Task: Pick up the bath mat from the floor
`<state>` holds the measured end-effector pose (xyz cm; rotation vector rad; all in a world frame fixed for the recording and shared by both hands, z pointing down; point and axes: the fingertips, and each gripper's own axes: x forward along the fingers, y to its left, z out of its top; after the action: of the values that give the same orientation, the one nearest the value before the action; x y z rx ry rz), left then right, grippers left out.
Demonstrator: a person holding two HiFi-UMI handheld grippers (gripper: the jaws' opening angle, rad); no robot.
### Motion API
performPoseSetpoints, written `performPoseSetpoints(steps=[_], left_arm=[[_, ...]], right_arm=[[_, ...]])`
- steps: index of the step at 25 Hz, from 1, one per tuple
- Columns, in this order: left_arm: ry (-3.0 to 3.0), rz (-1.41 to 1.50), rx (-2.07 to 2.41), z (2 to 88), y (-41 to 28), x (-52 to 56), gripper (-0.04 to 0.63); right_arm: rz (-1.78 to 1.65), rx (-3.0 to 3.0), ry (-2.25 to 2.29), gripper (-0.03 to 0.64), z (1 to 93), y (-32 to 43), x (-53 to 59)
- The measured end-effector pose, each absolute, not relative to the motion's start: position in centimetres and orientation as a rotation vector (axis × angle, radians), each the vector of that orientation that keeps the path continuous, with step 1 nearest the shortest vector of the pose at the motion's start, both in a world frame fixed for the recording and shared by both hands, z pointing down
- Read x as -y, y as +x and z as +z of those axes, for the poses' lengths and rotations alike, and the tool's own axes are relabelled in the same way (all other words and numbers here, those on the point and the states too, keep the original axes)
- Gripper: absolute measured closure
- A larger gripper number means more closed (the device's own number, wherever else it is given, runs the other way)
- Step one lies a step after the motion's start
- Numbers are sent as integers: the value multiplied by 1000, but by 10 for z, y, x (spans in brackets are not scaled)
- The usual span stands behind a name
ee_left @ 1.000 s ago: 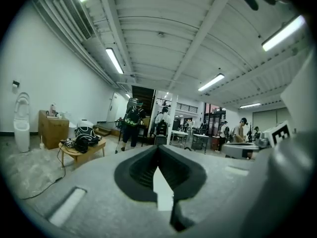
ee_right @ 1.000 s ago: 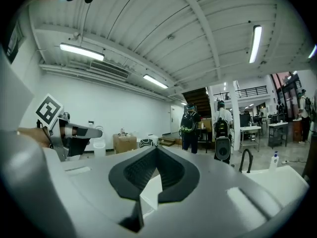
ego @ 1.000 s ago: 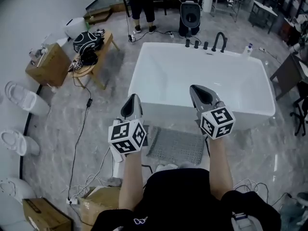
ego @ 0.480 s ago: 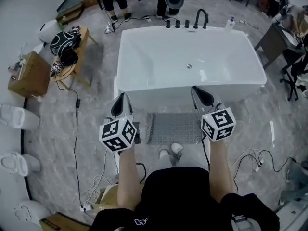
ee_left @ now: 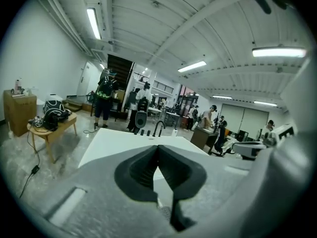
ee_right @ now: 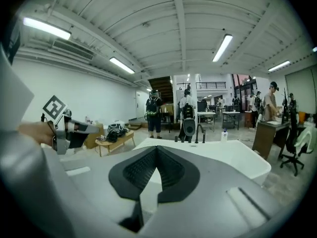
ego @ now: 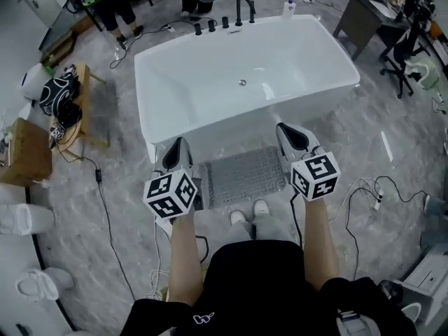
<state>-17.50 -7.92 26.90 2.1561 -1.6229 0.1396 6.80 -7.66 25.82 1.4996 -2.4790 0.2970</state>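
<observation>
Bath mat (ego: 241, 177) lies between bathtub (ego: 231, 133) and shoes (ego: 260, 207); left tongs (ego: 178, 145) and right tongs (ego: 285, 130) closed, empty.

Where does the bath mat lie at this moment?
In the head view the bath mat lies on the floor at centre, between the white bathtub and the person's shoes.

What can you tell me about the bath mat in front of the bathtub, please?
The bath mat is a grey rectangle densely covered with small dots or holes, rubbery-looking. It lies flat on the marbled floor, its long side along the front of the white bathtub. The person's shoes stand at its near edge; whether they touch is unclear. The left gripper and right gripper, both shut, are held clear of it.
</observation>
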Motion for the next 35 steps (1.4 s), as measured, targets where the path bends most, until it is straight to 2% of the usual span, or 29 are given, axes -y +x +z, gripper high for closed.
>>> performPoseSetpoints(steps=[6, 11, 17, 28, 35], left_arm=[[2116, 219, 1515, 312, -147, 80, 595], [2069, 216, 1497, 335, -145, 78, 595], [2103, 219, 1378, 362, -132, 71, 595], [2000, 300, 1346, 453, -150, 71, 595], [1955, 448, 1241, 540, -124, 57, 595]], right_arm=[[345, 2345, 1619, 609, 274, 125, 70], [340, 2364, 1560, 609, 276, 119, 78], [514, 2374, 1520, 609, 306, 132, 86], [726, 2233, 1395, 609, 429, 117, 77], [823, 2133, 1356, 609, 520, 140, 75]])
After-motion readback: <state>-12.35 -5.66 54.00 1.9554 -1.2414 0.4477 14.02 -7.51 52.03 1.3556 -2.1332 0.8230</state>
